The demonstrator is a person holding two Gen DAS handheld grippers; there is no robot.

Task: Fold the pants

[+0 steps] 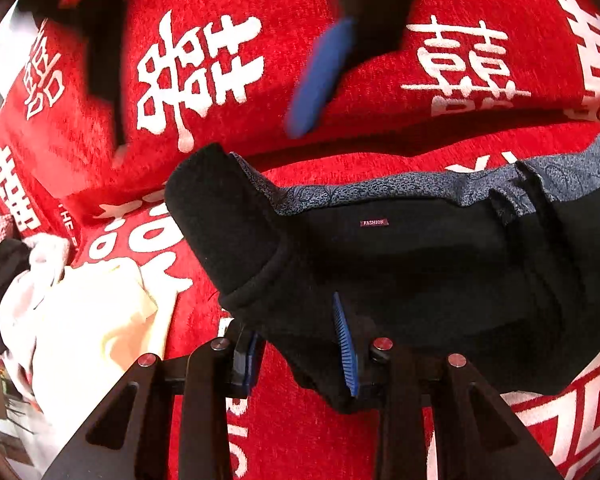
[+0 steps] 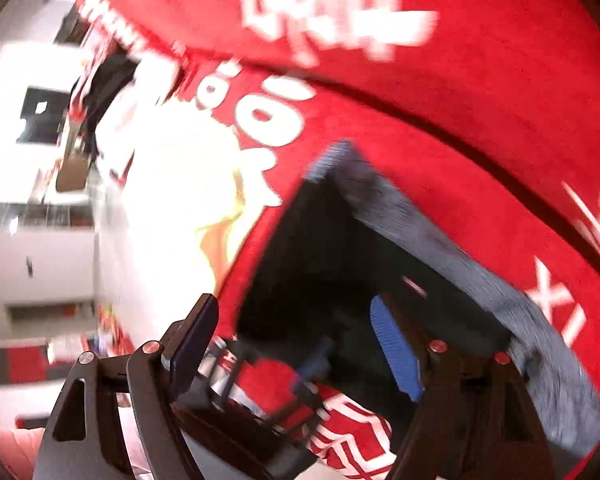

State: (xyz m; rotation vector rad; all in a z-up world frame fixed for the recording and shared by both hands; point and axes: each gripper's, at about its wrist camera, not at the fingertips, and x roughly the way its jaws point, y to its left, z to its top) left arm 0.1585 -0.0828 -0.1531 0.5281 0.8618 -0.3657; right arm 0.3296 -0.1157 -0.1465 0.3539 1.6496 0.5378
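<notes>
Black pants (image 1: pixel 400 264) with a grey patterned waistband lining and a small "FASHION" label lie folded on a red cloth (image 1: pixel 220 80) with white characters. My left gripper (image 1: pixel 300 344) is open, its blue-padded fingers (image 1: pixel 346 344) astride the near edge of the pants. My right gripper (image 2: pixel 296 344) is open above the pants (image 2: pixel 320 260), blurred by motion; its blue pad also shows in the left wrist view (image 1: pixel 320 80), above the cloth behind the pants. The left gripper's blue pad (image 2: pixel 312 364) shows between the right gripper's fingers.
A pile of white and cream clothes (image 1: pixel 72 320) lies left of the pants on the red cloth. The cloth's left edge and a bright room lie beyond (image 2: pixel 40 240). A fold or seam in the red cloth runs behind the pants (image 1: pixel 380 140).
</notes>
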